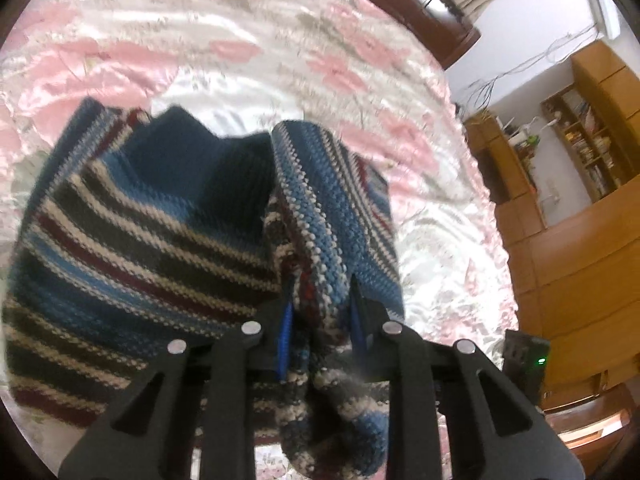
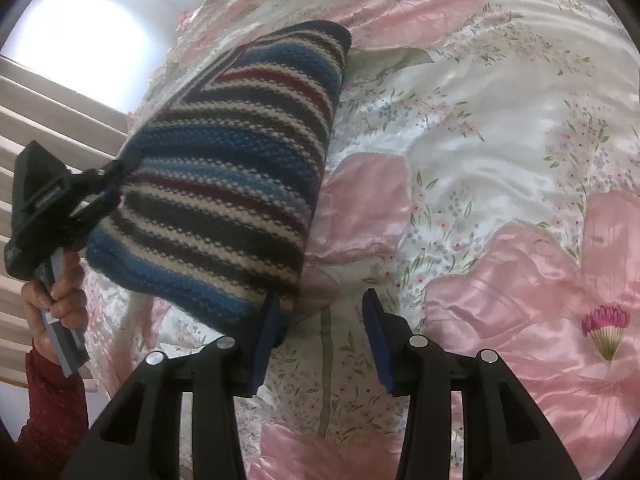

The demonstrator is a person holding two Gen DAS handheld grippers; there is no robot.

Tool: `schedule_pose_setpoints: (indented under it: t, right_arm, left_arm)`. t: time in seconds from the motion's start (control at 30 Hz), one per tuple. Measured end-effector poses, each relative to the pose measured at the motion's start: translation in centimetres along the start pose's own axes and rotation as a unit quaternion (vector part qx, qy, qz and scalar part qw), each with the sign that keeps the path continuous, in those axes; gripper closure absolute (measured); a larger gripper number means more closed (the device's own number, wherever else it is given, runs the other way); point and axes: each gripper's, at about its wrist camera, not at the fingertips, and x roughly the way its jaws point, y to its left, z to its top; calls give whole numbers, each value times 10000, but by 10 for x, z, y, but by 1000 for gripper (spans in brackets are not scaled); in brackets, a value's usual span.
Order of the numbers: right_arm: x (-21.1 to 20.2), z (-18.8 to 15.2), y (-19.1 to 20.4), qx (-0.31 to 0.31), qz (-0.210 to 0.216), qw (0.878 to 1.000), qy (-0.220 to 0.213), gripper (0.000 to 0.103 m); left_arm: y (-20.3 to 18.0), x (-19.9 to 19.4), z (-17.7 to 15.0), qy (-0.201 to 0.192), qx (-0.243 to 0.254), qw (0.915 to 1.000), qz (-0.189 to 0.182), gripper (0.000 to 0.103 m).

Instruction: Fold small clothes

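Observation:
A striped knitted garment in blue, dark grey, cream and maroon hangs lifted above the bed. My left gripper is shut on a bunched fold of it, which fills the gap between the blue pads. In the right wrist view the same garment hangs folded over on the left, held at its upper left edge by the left gripper, which a hand grips. My right gripper is open just below the garment's lower corner; its left pad touches or nearly touches the knit.
A shiny pink and white floral bedspread covers the bed under everything. A dark wooden headboard lies beyond the bed. Wooden cupboards and shelves stand on the right, and a bright window with curtains on the left.

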Motion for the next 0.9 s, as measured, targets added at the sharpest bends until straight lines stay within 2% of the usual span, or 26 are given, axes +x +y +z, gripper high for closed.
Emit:
schedule_pose_setpoints:
  t: [0.1, 0.3, 0.53, 0.7, 0.9]
  right_arm:
    - [0, -1, 5, -73, 17, 10000, 1, 59]
    - [5, 1, 23, -314, 48, 9995, 16, 59]
    - [13, -1, 37, -498, 147, 9986, 82, 59]
    - [18, -1, 45, -595, 129, 9980, 148, 59]
    - [30, -4, 54, -679, 4, 9973, 279, 59]
  left_arm:
    - [5, -21, 8, -151, 18, 9999, -48, 82]
    - [23, -67, 27, -481, -6, 9988, 99, 82]
    - [77, -106, 41, -574, -287, 9974, 342, 82]
    - [113, -105, 41, -478, -433, 9964, 546, 82]
    - [150, -74, 26, -223, -507, 9948, 858, 81]
